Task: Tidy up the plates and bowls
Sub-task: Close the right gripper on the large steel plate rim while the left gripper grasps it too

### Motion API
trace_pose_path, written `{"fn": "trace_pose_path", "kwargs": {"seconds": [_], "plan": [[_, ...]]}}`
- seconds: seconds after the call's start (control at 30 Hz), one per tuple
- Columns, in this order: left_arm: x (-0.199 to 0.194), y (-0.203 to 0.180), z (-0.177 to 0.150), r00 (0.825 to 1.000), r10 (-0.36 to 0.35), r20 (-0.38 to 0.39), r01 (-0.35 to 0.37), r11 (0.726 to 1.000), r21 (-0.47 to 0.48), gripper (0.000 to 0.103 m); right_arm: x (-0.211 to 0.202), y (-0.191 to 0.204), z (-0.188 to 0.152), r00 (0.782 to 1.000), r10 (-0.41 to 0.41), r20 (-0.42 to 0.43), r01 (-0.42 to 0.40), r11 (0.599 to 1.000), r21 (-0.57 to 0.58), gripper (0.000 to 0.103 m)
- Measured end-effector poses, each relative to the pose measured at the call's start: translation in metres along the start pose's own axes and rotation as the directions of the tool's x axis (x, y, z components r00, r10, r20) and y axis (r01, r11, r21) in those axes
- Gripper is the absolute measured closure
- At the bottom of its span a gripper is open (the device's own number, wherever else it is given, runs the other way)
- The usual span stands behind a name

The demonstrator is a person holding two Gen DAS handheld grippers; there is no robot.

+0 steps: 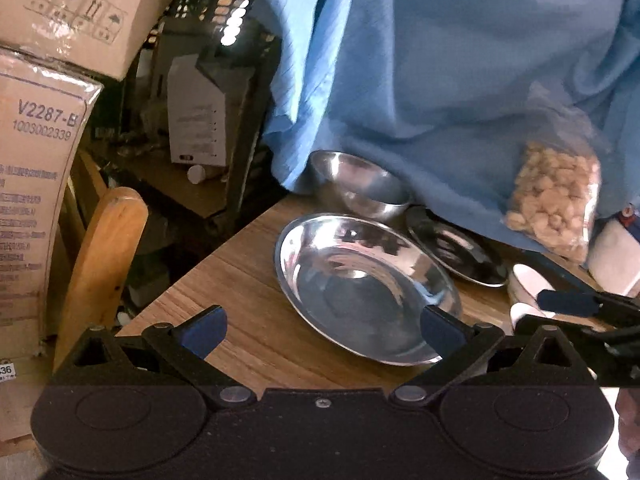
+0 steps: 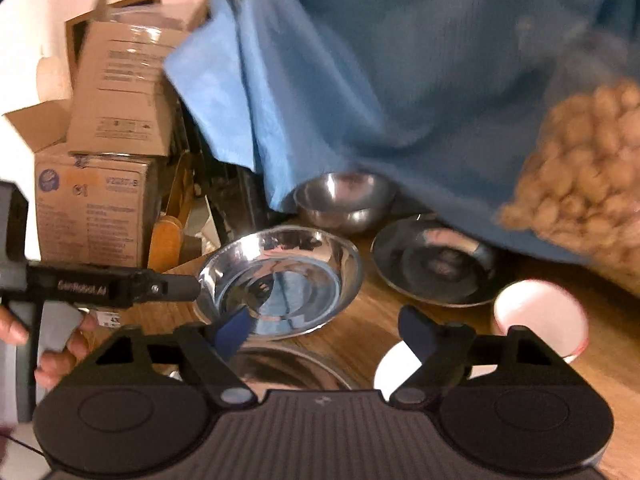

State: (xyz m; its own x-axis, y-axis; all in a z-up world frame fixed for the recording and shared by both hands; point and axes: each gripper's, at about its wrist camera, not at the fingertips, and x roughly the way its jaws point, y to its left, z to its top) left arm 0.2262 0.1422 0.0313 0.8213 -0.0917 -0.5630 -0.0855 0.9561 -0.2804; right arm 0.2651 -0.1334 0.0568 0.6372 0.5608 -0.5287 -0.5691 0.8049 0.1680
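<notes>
A large steel plate [image 1: 368, 284] [image 2: 284, 280] lies on the wooden table [image 1: 256, 320]. Behind it stand a steel bowl [image 1: 360, 184] [image 2: 344, 200] and a smaller dark steel plate [image 1: 456, 248] [image 2: 432, 264]. White bowls [image 1: 528, 292] [image 2: 540, 304] sit at the right. A second steel dish [image 2: 288, 368] lies just under my right gripper. My left gripper [image 1: 320, 332] is open and empty, just in front of the large plate; it also shows in the right wrist view [image 2: 176, 286]. My right gripper [image 2: 324, 334] is open and empty, and it shows at the right edge of the left wrist view [image 1: 576, 304].
A blue cloth [image 1: 440, 80] hangs over the back of the table. A clear bag of tan pieces [image 1: 556, 204] [image 2: 580, 176] hangs at the right. Cardboard boxes [image 1: 36, 160] [image 2: 104, 160] and a wooden chair back [image 1: 104, 256] stand left, beyond the table edge.
</notes>
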Motion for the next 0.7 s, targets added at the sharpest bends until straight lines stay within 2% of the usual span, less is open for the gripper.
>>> {"fn": "trace_pose_path", "kwargs": {"seconds": [0.1, 0.33, 0.5, 0.7], "plan": [[0.007, 0.003, 0.004, 1.000, 0.004, -0.007, -0.004, 1.000, -0.006, 0.001, 0.020, -0.008, 0.007, 0.999, 0.022, -0.047, -0.021, 0.999, 0.033, 0.030], [0.021, 0.007, 0.010, 0.999, -0.008, -0.036, 0.007, 1.000, -0.030, 0.002, 0.048, -0.018, 0.013, 0.993, 0.022, -0.114, -0.013, 0.997, 0.076, 0.038], [0.030, 0.013, 0.014, 0.998, -0.031, -0.056, 0.028, 0.997, -0.067, 0.013, 0.064, -0.021, 0.016, 0.989, 0.038, -0.140, -0.024, 0.995, 0.100, 0.043], [0.033, 0.014, 0.015, 0.998, -0.034, -0.061, 0.029, 0.997, -0.071, 0.029, 0.076, -0.022, 0.017, 0.984, 0.057, -0.166, -0.039, 0.993, 0.110, 0.058]]}}
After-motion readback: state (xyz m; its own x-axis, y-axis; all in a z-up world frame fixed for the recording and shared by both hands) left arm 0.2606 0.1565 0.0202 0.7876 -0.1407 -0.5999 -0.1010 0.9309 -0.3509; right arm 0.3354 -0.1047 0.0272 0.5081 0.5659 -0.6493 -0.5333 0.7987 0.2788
